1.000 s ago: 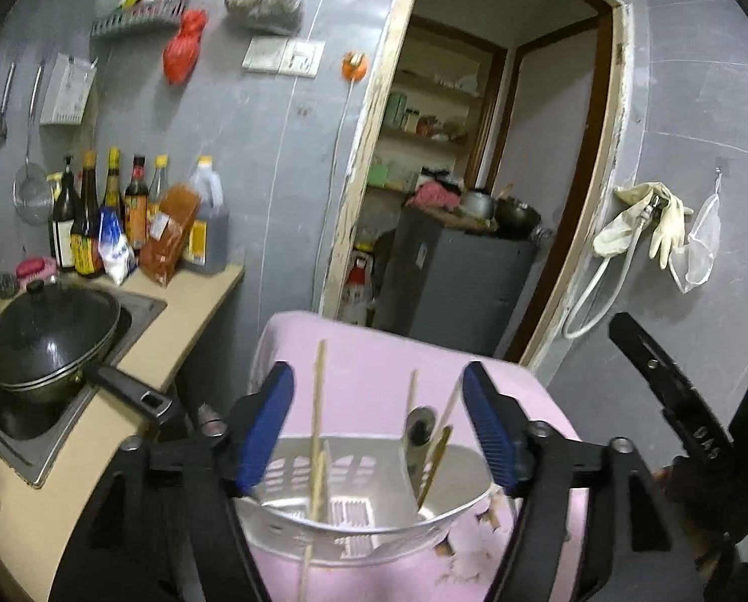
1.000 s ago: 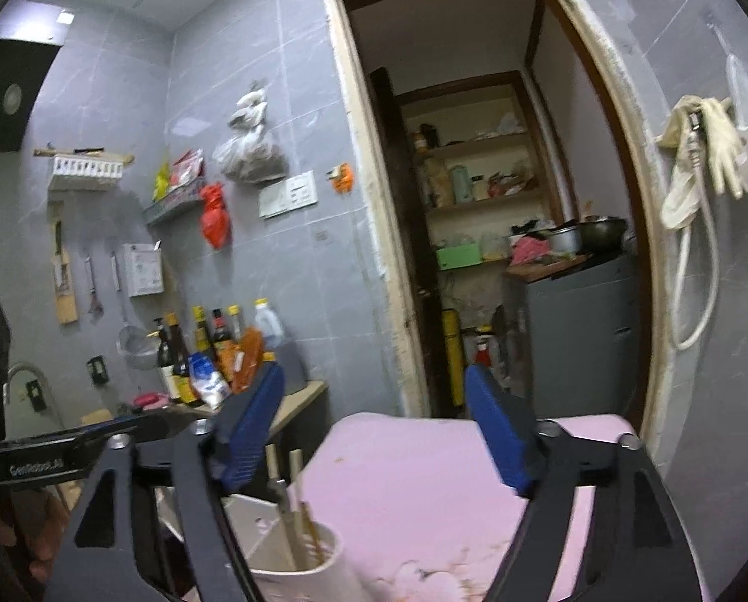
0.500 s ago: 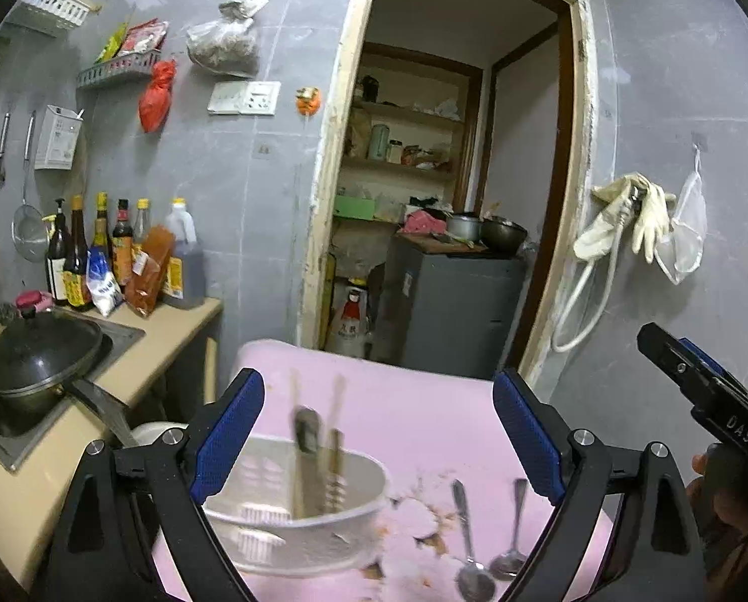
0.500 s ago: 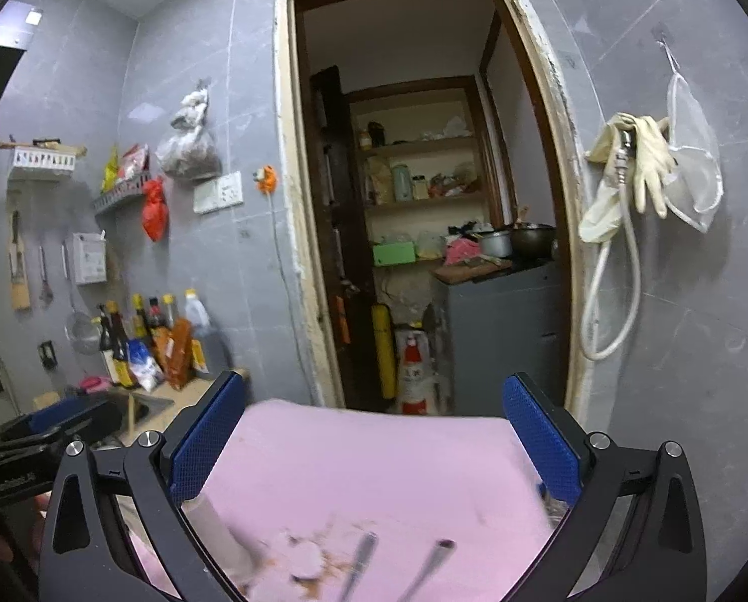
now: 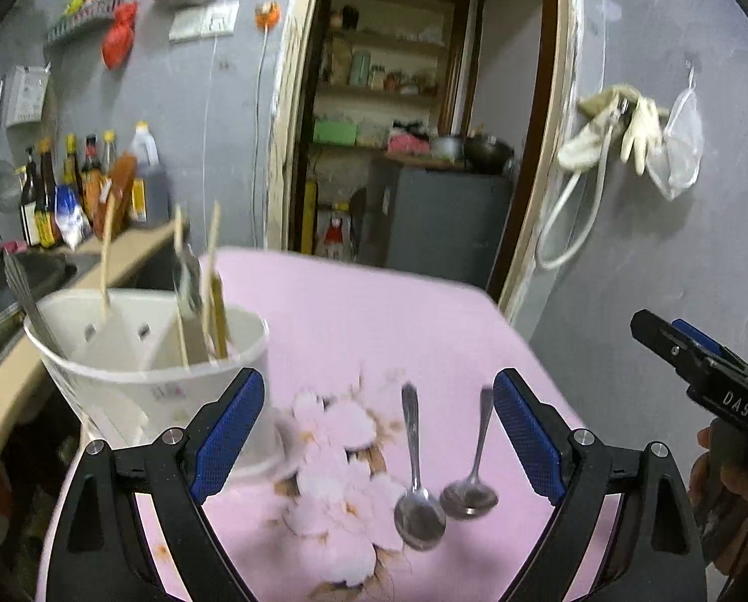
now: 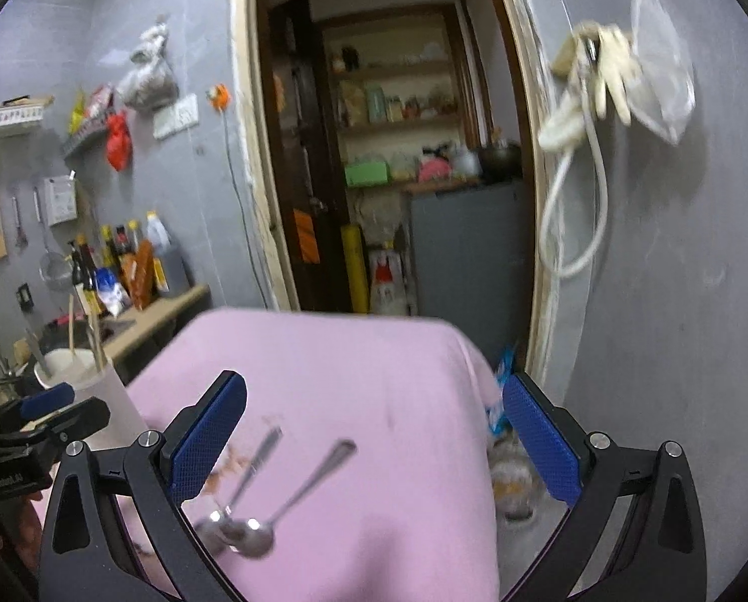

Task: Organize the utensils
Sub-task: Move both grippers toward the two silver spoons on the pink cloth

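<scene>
Two metal spoons lie side by side on the pink cloth-covered table (image 5: 374,311), bowls toward me: the left spoon (image 5: 416,476) and the right spoon (image 5: 474,471). They also show in the right wrist view (image 6: 253,496). A white utensil holder (image 5: 153,381) stands at the table's left with chopsticks (image 5: 213,276) and a metal utensil in it. My left gripper (image 5: 374,436) is open and empty, above the spoons. My right gripper (image 6: 374,436) is open and empty, above the table's right part; it shows at the right edge of the left wrist view (image 5: 700,371).
A kitchen counter (image 5: 123,261) with bottles (image 5: 72,185) and a black wok stands left of the table. An open doorway (image 5: 414,150) with shelves and a grey cabinet lies behind. Gloves and a hose (image 5: 614,120) hang on the right wall.
Both grippers' views have tilted down and pulled back from the holder. The two spoons have come fully into view on the table. Both grippers stand open throughout.
</scene>
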